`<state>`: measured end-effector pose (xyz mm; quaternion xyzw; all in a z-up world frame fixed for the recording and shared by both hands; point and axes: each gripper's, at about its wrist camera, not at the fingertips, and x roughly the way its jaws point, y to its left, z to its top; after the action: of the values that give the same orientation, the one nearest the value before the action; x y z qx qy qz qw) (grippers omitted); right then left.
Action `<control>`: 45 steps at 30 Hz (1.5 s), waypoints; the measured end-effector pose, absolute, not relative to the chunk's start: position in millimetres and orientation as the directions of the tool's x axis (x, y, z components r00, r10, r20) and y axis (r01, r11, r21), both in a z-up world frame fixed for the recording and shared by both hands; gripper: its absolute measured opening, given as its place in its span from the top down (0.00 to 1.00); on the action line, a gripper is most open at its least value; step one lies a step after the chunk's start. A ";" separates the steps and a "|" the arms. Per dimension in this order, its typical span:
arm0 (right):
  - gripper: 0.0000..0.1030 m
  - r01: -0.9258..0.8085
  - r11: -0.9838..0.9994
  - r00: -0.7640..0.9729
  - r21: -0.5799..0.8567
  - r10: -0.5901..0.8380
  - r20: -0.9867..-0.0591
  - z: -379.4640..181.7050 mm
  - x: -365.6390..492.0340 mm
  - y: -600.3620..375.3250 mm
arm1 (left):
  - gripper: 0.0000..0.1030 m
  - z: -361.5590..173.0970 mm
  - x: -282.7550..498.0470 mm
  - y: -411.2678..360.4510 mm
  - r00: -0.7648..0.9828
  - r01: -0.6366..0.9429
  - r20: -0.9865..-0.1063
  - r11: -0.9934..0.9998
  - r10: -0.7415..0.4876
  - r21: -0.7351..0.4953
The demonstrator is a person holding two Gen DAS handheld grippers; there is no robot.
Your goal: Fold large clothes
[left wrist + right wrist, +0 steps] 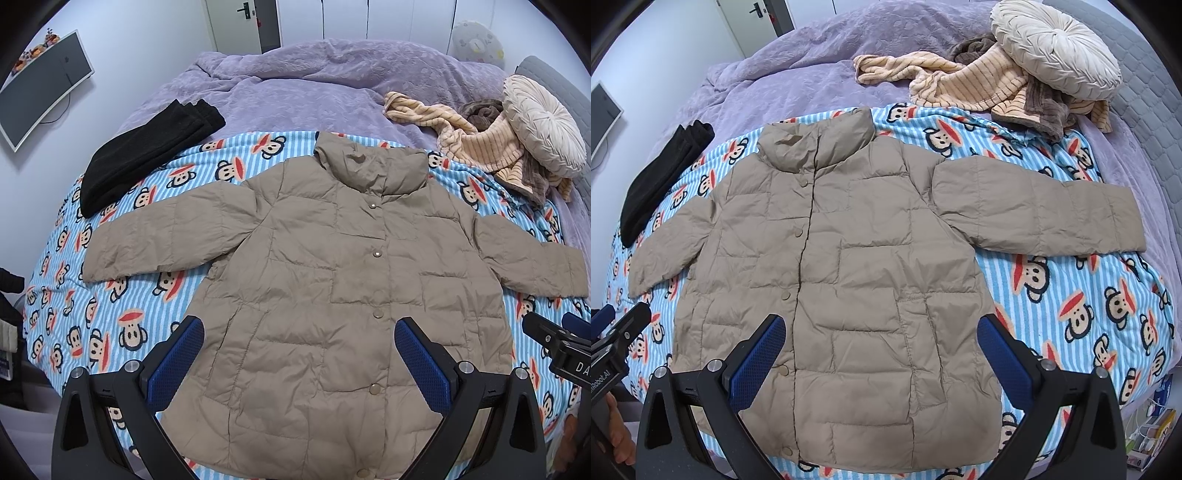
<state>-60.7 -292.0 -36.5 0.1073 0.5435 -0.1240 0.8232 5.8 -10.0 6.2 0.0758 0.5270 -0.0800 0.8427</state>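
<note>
In the left wrist view, the beige jacket (332, 288) lies flat on the striped blanket (110, 306), sleeves spread. The left gripper (299, 354) hangs above its hem, fingers wide apart, holding nothing.

In the right wrist view, the right gripper (882, 350) is likewise spread wide and empty above the jacket (849, 266). Folded black trousers (661, 177) lie left of it.

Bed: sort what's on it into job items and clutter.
Job: tan puffer jacket, spread flat and snapped shut; left gripper and right gripper, both open above its hem.

Lying about: folded black garment, striped beige robe, round cream cushion, purple duvet.
</note>
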 end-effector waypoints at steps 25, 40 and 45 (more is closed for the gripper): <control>0.00 0.323 0.945 0.375 0.046 -0.083 -0.923 -36.4 -61.2 -293.0 | 0.00 6.5 5.3 -9.3 0.432 0.215 -0.900 0.976 -0.055 0.044; 0.00 0.325 0.945 0.373 0.046 -0.083 -0.924 -36.7 -61.8 -290.5 | 0.00 6.8 4.9 -9.8 0.431 0.214 -0.900 0.976 -0.055 0.043; 0.00 0.326 0.944 0.372 0.045 -0.084 -0.925 -37.9 -61.9 -288.4 | 0.00 6.5 4.9 -10.1 0.432 0.214 -0.900 0.976 -0.055 0.043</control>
<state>-61.9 -288.4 -37.9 0.1108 0.5465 -0.1250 0.8207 4.9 -10.1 6.5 0.0753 0.5268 -0.0799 0.8428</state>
